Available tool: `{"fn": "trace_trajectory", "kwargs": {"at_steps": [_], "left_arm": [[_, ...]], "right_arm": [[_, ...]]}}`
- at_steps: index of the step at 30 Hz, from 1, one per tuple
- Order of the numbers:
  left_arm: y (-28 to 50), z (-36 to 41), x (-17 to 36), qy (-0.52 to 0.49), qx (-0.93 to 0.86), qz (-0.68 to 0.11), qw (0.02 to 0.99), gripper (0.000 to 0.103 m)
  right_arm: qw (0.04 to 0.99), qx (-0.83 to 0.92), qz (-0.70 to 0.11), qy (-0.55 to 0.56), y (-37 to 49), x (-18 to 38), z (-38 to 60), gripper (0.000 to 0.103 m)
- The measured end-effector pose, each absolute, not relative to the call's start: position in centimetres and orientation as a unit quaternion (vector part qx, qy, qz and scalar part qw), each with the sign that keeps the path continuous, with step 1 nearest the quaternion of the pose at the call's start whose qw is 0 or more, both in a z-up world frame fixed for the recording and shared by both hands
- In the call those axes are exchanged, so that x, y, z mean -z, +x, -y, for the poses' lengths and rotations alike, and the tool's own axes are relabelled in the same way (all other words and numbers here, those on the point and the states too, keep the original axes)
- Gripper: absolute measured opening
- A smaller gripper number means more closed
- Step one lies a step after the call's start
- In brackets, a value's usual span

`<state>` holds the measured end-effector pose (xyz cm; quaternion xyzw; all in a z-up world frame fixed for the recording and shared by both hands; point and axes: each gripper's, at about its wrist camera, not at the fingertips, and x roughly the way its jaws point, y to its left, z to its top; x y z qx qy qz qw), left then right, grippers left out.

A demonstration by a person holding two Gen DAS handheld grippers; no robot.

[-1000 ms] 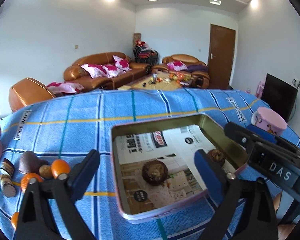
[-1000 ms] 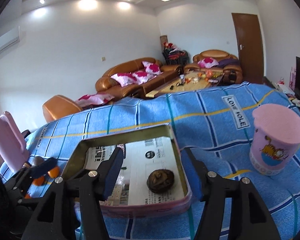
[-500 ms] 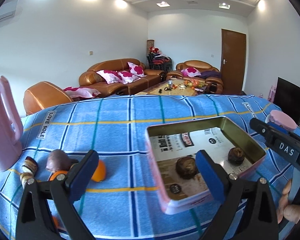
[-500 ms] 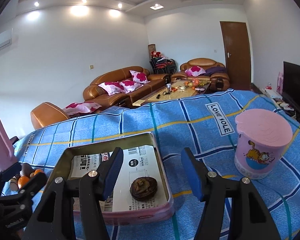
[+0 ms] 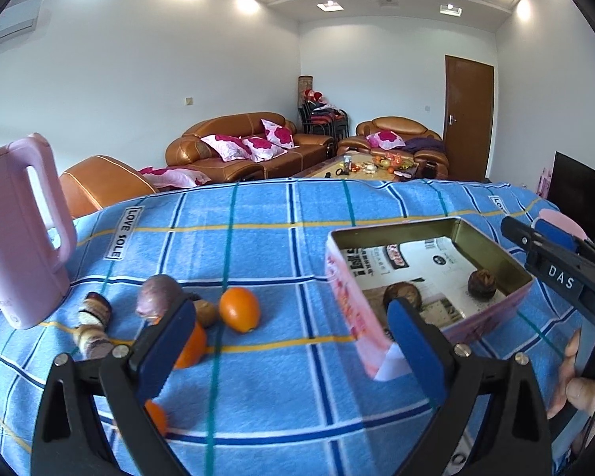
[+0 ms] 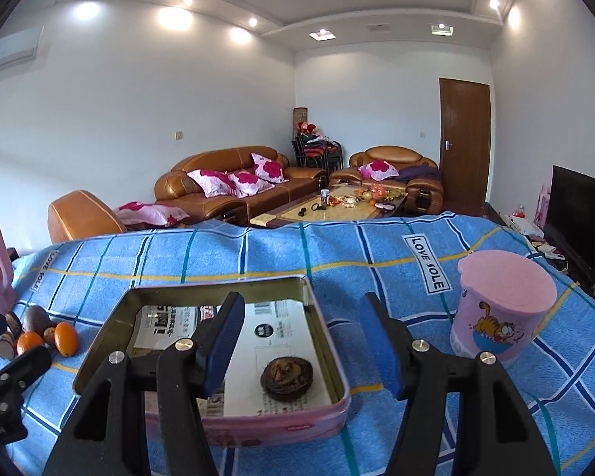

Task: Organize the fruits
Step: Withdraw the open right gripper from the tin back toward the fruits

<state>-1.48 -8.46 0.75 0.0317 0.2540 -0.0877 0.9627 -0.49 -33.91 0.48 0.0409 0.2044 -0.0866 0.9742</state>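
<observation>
1. Fruit pile, nearest the orange (image 5: 239, 309), lies on the blue cloth left of the tin (image 5: 492, 256); its long axis runs roughly upright.
2. Left gripper (image 5: 293, 347) is nearer; fruit sits ahead, leftward.
3. Left gripper's jaws gape wide, empty, pitched down.
4. Right gripper (image 6: 303, 343) is part-open, empty, over the tin.

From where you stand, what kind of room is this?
Most likely a home living room: leather sofas with pink cushions, a coffee table and a television stand behind the table with the blue checked cloth.
</observation>
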Motion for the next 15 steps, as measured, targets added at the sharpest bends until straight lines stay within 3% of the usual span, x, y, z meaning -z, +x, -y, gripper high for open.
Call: {"fn": "trace_trajectory", "kwargs": {"at_steps": [15], "left_arm": [[-1.9,2.0,-1.1,0.043,0.063,-0.252,0.965,0.100]], "right_arm": [[0.969,-0.027,-0.235,0.066,-2.4,-1.5,25.5,0.062]]}}
